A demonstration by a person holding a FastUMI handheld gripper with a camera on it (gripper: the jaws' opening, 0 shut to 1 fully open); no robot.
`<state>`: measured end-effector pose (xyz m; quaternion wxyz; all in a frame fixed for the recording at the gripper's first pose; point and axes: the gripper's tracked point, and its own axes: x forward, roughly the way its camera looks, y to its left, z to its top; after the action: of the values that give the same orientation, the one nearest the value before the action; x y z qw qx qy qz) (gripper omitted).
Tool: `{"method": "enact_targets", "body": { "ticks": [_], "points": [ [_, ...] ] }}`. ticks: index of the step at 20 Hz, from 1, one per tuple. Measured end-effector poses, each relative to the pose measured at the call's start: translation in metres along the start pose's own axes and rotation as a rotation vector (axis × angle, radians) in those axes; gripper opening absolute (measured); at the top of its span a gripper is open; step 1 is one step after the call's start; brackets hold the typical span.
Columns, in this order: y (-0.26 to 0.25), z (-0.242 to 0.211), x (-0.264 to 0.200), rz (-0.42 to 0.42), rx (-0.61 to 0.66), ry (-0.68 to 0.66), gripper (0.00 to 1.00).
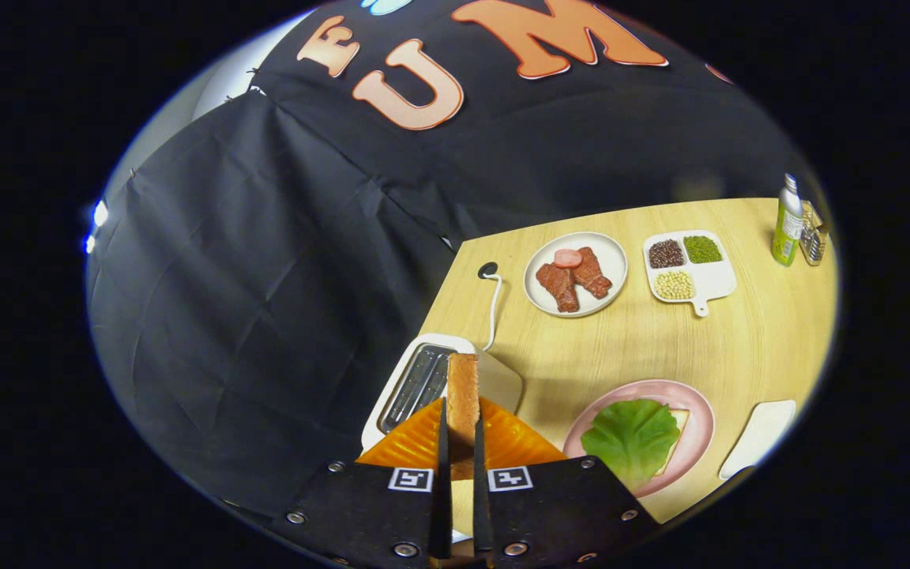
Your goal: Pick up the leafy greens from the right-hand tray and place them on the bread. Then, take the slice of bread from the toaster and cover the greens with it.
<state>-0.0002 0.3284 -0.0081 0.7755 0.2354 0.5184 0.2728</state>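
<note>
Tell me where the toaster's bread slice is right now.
In the gripper view, the bread slice stands on edge, pinched between the gripper fingers above the toaster, left of the pink plate holding the greens.

Golden-brown toast slice (462, 395) upright on edge above white toaster (415, 379); flat green lettuce leaf (630, 436) on bread (681, 420), pink plate (700, 411).

- One gripper (461, 431), its two fingers closed on one slice of bread (463, 395).
- One toaster (423, 383).
- Two round plates: one pink plate (696, 411), one white plate (609, 261).
- One green leaf (630, 436).
- Two pieces of meat (573, 280).
- One divided dish (712, 276), three heaps in it.
- One bottle (787, 223).
- One white tray (759, 438).
</note>
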Motion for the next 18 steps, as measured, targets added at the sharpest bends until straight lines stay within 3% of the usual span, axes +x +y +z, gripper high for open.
{"method": "enact_targets", "body": {
  "ticks": [12,18],
  "points": [
    [-0.053,-0.03,0.005,-0.006,0.066,0.043,0.11],
    [-0.096,-0.053,0.016,-0.049,0.101,0.102,0.11]
  ]
}}
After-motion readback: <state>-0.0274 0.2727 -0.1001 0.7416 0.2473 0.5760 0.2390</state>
